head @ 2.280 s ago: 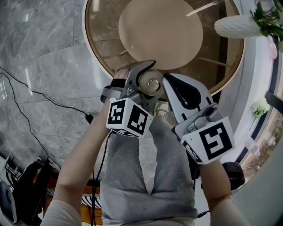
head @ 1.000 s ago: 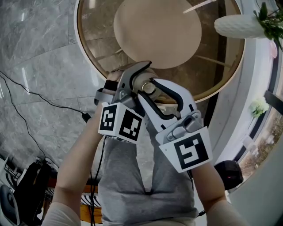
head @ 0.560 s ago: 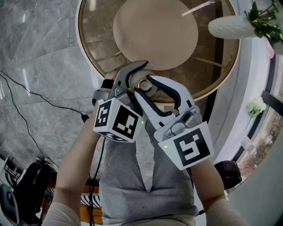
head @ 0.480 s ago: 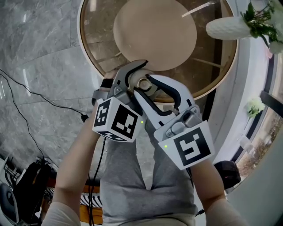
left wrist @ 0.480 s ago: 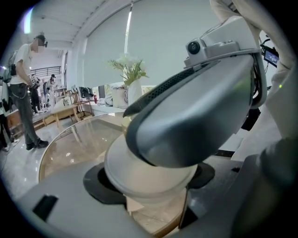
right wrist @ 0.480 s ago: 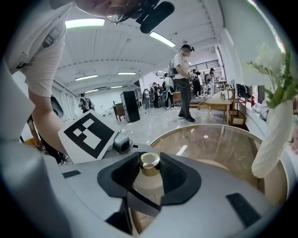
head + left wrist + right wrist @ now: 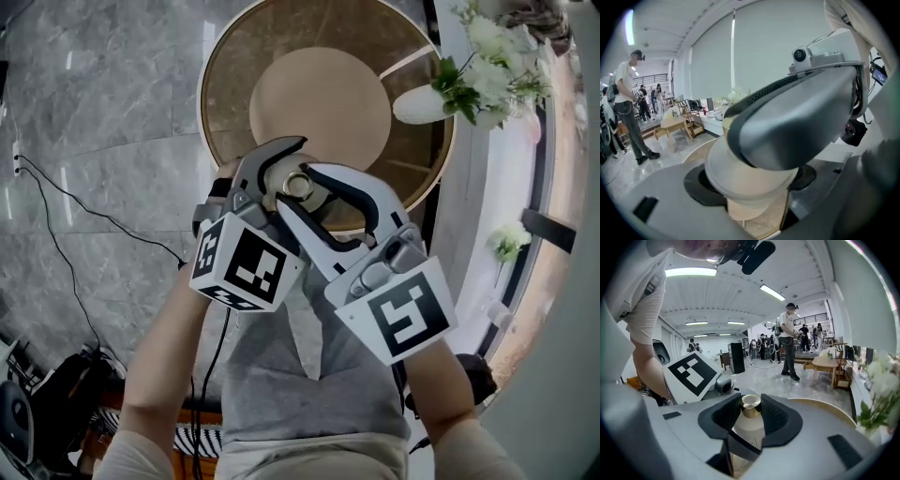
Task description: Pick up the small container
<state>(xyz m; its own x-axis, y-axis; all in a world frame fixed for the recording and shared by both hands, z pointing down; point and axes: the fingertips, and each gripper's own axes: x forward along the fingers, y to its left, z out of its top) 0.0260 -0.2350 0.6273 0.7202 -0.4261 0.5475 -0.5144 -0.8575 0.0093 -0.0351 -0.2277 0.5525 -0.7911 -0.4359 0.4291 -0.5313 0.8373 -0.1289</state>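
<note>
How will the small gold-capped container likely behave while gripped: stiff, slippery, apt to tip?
Probably stiff: the small container shows no denting where the left gripper clamps its body. Its smooth cream wall and glossy gold cap, held in the right gripper, look slippery; it might twist. Rounded, it may roll if laid down.

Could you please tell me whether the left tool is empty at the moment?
No, the left tool has the cream body of the small container clamped between its two dark pads.
</note>
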